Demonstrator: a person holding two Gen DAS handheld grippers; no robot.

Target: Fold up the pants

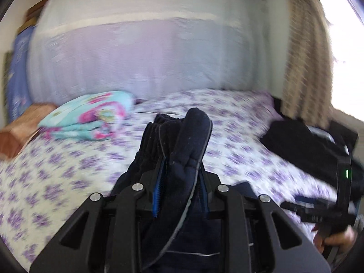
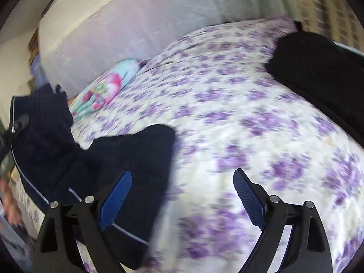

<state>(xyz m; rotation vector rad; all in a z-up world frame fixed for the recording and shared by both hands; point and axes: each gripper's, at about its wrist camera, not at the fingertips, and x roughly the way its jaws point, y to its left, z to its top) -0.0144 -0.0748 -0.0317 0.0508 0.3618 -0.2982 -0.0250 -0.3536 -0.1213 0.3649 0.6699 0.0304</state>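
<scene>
L gripper [image 1: 182, 170] clenched on navy pants [image 1: 182, 141], lifted off bed [image 1: 227, 136]. R gripper [image 2: 182, 195] released, empty, above open sheet; black pile [image 2: 318, 72] at far edge.

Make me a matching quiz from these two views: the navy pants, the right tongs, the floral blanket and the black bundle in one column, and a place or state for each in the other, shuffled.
Things:
1. navy pants
2. right tongs
3. floral blanket
4. black bundle

Places or states:
A. folded, by the pale headboard
B. open, nothing between them
C. clamped in the left tongs
D. lying at the bed's far right edge

Pairs: 1-C, 2-B, 3-A, 4-D
</scene>
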